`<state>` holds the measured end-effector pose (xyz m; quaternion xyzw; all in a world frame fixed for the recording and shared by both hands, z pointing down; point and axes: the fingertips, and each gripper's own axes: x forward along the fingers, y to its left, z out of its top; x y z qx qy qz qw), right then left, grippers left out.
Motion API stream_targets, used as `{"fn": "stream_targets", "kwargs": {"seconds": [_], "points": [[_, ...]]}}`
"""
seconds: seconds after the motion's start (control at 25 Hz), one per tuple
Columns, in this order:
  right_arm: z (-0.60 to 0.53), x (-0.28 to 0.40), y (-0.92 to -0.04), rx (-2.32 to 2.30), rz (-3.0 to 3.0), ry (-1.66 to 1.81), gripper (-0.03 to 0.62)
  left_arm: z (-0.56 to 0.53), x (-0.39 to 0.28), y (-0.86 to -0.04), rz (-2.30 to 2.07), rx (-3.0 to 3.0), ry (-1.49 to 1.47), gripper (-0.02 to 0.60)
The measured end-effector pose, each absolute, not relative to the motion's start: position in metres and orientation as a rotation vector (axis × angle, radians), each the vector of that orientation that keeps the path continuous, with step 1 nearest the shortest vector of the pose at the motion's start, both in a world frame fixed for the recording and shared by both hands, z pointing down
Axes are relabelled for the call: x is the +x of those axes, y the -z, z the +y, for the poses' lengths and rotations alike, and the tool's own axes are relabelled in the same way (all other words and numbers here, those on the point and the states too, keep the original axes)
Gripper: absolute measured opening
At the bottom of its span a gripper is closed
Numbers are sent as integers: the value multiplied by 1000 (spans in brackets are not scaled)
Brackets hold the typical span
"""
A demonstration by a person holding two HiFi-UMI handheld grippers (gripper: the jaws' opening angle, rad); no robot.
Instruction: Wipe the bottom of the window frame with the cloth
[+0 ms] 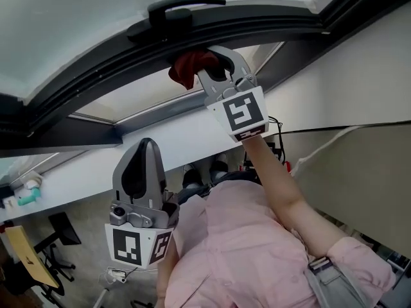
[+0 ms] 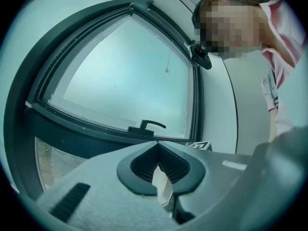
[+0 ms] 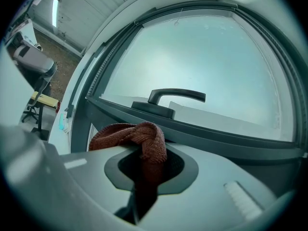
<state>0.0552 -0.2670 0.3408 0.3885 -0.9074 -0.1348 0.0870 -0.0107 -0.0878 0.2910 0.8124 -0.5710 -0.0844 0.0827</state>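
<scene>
Right: I have the right gripper [image 1: 210, 61] clamped on the red cloth [image 1: 190, 68], bunched against the window frame's bottom rail [image 1: 96, 85] — set to wipe | Left: left gripper [image 1: 146, 145] closed on nothing, parked low and nearer me, out of the way.

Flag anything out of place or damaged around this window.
Nothing stands out. The cloth is bunched in the right hand-held gripper at the window frame near the handle; the left hand-held gripper hangs shut and empty.
</scene>
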Motion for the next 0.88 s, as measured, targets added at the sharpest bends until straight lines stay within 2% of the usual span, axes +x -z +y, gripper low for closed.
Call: {"fn": "stream_targets", "kwargs": {"seconds": [0.44, 0.88], "points": [[-273, 81, -342, 1117, -2722, 487, 52, -69, 32, -304, -1704, 2407, 255, -4], [-282, 107, -343, 1256, -2615, 454, 52, -62, 1, -298, -1684, 2413, 257, -5]]}}
